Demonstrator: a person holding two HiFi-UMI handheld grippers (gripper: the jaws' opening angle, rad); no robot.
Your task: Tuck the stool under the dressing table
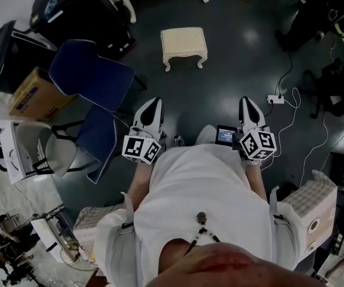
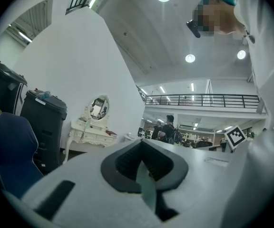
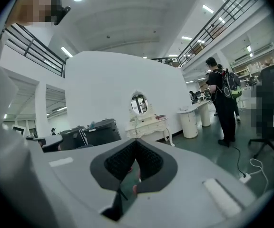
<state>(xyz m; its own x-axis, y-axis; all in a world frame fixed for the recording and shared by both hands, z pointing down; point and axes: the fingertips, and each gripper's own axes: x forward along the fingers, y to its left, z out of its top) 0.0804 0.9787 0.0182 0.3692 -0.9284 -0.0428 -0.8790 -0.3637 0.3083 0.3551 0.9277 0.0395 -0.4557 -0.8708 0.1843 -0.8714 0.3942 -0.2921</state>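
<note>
The dark, glossy floor (image 1: 249,46) spreads ahead of the person. Against the far white wall stands the white carved dressing table with an oval mirror (image 3: 146,120); in the head view only its curved legs (image 1: 127,2) show, at the top edge. A blue padded office chair (image 1: 91,76) sits off to the left. The cream, cushioned stool with short curved legs (image 1: 184,45) stands in the open, near the table but not under it, well apart from both grippers. The left gripper (image 1: 153,101) and right gripper (image 1: 245,100) point towards it, each with its jaws pressed together on nothing.
</note>
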